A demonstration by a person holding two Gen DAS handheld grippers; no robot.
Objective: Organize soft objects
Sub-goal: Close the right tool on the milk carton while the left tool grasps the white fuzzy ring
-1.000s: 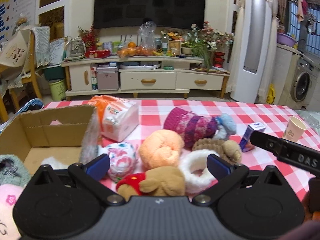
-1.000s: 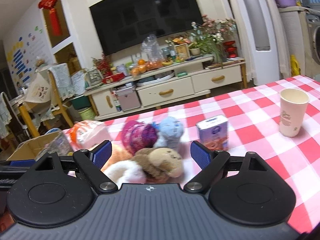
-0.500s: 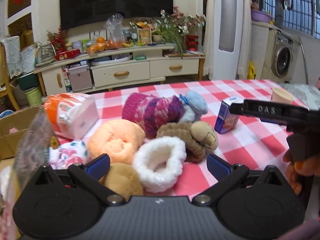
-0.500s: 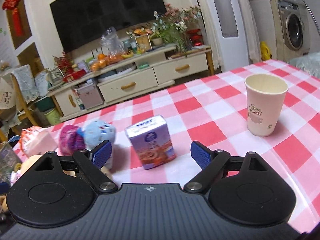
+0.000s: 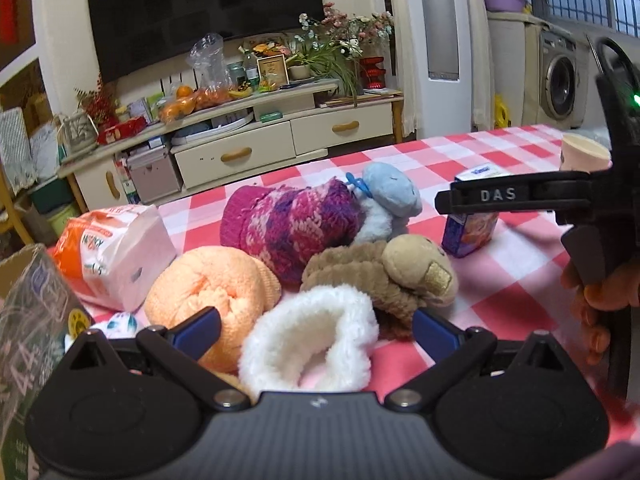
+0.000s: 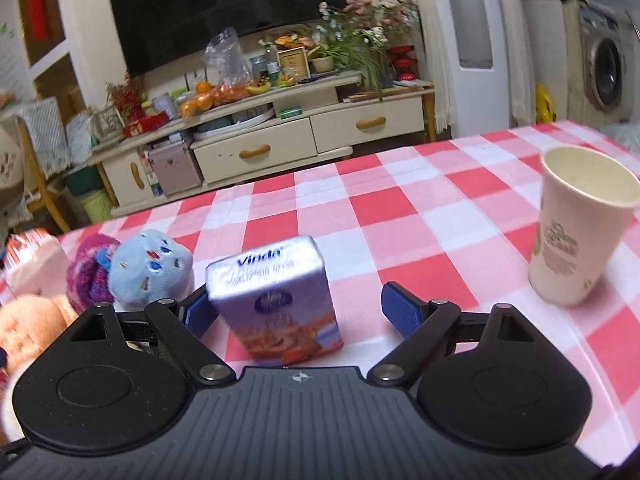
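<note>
My left gripper (image 5: 316, 330) is open around a white fluffy soft item (image 5: 308, 344) on the checked table (image 5: 516, 276). Behind it lie an orange fluffy ball (image 5: 212, 284), a brown plush toy (image 5: 392, 276), a pink-purple knit hat (image 5: 292, 224) and a light blue plush (image 5: 388, 196). My right gripper (image 6: 298, 312) is open with a Vinda tissue pack (image 6: 276, 296) standing between its fingers, close to the left one. The blue plush (image 6: 148, 268) and knit hat (image 6: 88, 272) show at its left.
A paper cup (image 6: 576, 232) stands right of the tissue pack. An orange-white tissue bag (image 5: 112, 248) lies at the left, and a cardboard box flap with plastic (image 5: 32, 320) is at the far left. The right gripper's body (image 5: 560, 200) reaches in from the right.
My left gripper has moved forward and right, so the white fluffy item now sits between its fingers. My right gripper has closed in on the tissue pack, now between its fingers.
</note>
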